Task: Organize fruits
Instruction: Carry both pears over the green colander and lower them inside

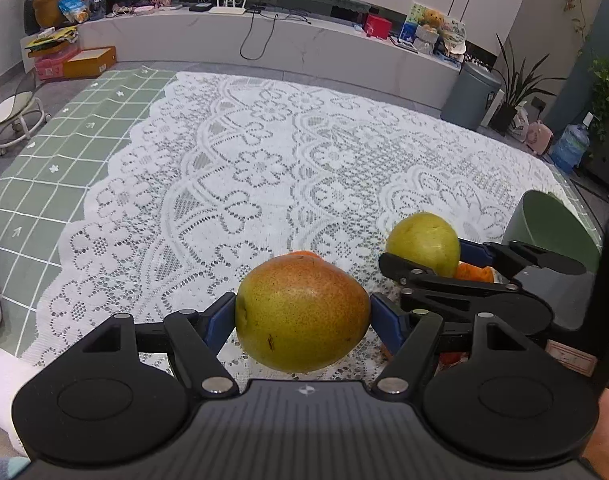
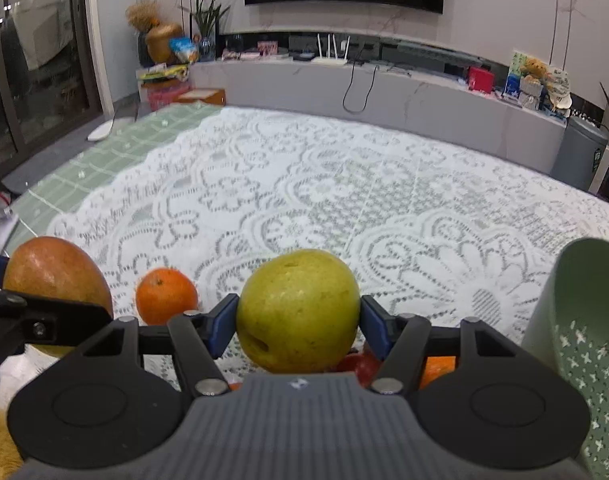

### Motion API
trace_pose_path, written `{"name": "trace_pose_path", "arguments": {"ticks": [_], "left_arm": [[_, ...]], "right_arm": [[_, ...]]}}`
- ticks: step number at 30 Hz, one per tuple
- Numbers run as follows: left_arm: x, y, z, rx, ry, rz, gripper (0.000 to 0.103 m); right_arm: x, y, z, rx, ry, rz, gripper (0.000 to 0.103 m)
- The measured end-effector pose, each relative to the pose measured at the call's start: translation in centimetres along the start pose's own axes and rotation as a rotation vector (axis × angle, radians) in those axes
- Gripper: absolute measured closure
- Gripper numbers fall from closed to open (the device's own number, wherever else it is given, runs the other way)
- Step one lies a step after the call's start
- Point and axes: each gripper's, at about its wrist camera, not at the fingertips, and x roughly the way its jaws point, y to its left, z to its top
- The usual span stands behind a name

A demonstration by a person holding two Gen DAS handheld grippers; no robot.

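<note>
My left gripper [image 1: 302,322] is shut on a red-and-green mango [image 1: 302,316], its blue pads pressing both sides. An orange [image 1: 302,255] peeks out behind it. To the right, my right gripper [image 1: 428,258] is closing on a yellow-green fruit [image 1: 422,240]. In the right wrist view that fruit [image 2: 298,312] fills the right gripper [image 2: 298,322], both blue pads touching it. The mango [image 2: 56,276] sits at far left and an orange [image 2: 166,294] lies on the lace cloth between them. A red fruit [image 2: 362,364] and another orange [image 2: 436,370] show below the fingers.
A green perforated bowl [image 2: 576,320] stands at the right, also seen as the bowl [image 1: 556,232] beyond the right gripper. The white lace cloth [image 1: 264,160] over a green checked tablecloth [image 1: 44,168] stretches ahead. A person's hand [image 1: 608,424] shows at the lower right.
</note>
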Motion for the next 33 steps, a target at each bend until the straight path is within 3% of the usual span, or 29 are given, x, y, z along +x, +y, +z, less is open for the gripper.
{"name": "trace_pose_path", "arguments": {"ticks": [8, 14, 23, 28, 33], "left_arm": [[-2.0, -1.7, 0.7, -0.018, -0.032, -0.009, 0.021], [-3.0, -5.4, 1.6, 0.031, -0.054, -0.049, 0.021], [-2.1, -12.8, 3.1, 0.146, -0.046, -0.141, 0.021], [-0.1, -17.1, 4.4, 0.228, -0.029, -0.193, 0.021], [2.9, -20.7, 5.8, 0.322, 0.025, -0.228, 0.021]], "right_arm": [[-5.1, -1.7, 0.9, 0.059, -0.098, 0.007, 0.041], [-9.1, -5.2, 0.8, 0.130, -0.111, -0.032, 0.041], [-12.0, -11.1, -0.6, 0.186, -0.076, -0.191, 0.041], [-12.1, -14.1, -1.3, 0.197, -0.044, -0.334, 0.041], [-11.2, -15.9, -1.5, 0.189, 0.008, -0.348, 0.041]]}}
